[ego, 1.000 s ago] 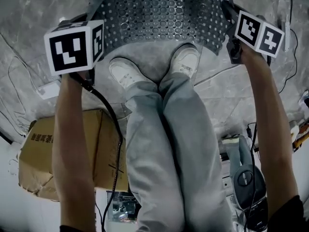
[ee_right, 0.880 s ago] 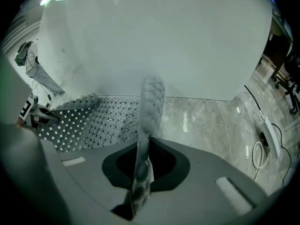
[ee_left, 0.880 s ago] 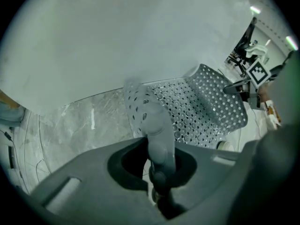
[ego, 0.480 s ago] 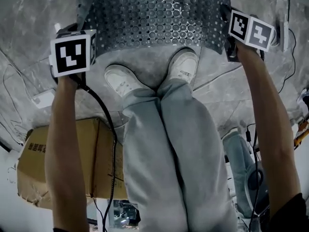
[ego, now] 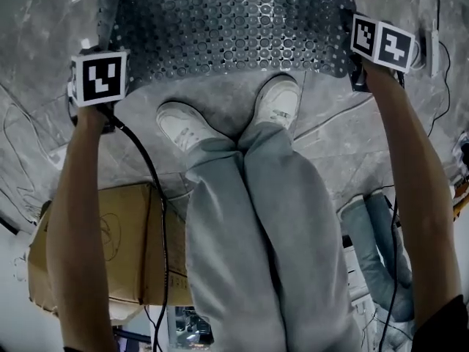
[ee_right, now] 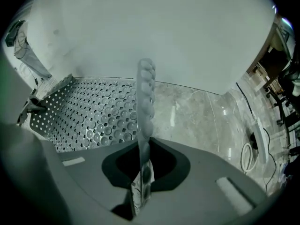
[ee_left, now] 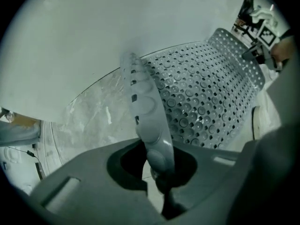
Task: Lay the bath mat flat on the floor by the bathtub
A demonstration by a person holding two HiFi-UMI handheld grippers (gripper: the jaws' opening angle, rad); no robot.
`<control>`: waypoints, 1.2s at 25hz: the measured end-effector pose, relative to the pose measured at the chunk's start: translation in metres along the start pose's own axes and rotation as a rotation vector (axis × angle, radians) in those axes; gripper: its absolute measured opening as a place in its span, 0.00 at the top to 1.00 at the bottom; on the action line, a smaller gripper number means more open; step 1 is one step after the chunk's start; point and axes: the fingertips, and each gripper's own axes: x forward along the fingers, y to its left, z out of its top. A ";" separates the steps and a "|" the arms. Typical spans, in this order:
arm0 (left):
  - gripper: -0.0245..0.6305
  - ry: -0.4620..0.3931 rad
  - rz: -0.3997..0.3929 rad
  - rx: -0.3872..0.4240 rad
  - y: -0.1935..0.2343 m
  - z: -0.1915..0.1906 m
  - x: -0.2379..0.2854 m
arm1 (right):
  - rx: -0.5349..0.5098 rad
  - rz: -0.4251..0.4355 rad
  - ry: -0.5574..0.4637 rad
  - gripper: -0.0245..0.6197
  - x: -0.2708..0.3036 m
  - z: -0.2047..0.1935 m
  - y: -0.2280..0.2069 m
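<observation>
- The left gripper (ee_left: 162, 179) and right gripper (ee_right: 139, 191) each have jaws clenched on a side edge of the bath mat (ego: 234, 28), stretching it wide, likely so it settles without folds
- It spreads over the veined stone floor (ego: 344, 138) beside the smooth white bathtub (ee_right: 154, 27), just ahead of the person's shoes (ego: 183, 123)
- Thin, floppy sheet, perforated and studded with round suction cups

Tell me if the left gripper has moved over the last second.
Yes. The left gripper has sunk toward the marble floor. It now looks smaller beside the white shoe, and it is still clamped on the bath mat.
</observation>
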 end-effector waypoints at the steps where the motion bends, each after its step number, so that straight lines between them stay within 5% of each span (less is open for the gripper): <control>1: 0.92 0.005 0.010 0.011 0.004 -0.001 0.002 | -0.002 -0.006 0.003 0.93 0.002 -0.002 -0.002; 7: 0.91 0.008 -0.068 -0.177 0.006 0.001 0.021 | 0.019 -0.059 0.028 0.91 0.012 -0.005 -0.018; 16: 0.81 0.108 -0.018 -0.216 0.026 -0.009 0.034 | 0.117 -0.111 0.095 0.68 0.019 -0.024 -0.038; 21: 0.81 0.113 0.098 -0.206 0.055 -0.015 0.028 | 0.129 -0.138 0.115 0.66 0.007 -0.038 -0.055; 30: 0.88 0.141 0.077 -0.296 0.047 -0.037 -0.015 | 0.197 -0.056 0.095 0.66 -0.026 -0.030 -0.026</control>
